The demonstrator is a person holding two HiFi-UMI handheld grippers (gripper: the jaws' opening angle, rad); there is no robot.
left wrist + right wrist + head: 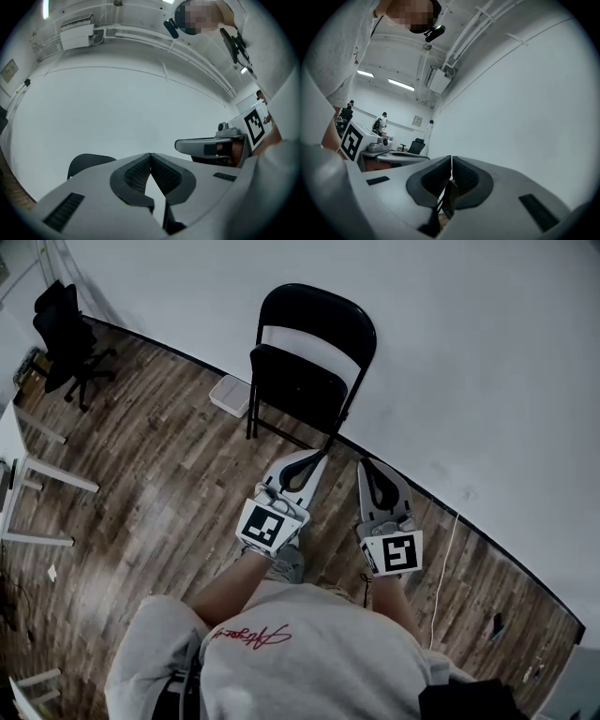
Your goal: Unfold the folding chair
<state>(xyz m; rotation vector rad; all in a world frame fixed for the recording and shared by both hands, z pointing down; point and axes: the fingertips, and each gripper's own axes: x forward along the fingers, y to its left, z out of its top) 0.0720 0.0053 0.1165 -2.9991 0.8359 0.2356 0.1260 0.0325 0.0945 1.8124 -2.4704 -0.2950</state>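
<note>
Where the wooden floor (159, 474) meets the white wall (469, 352), the folding chair (309, 362) stands folded, a white box (230, 395) just beside it. Open floor lies before the left hand-held gripper (315, 457) and right hand-held gripper (365, 464), both closed and empty. Red script on the shirt (251, 637) is illegible.
</note>
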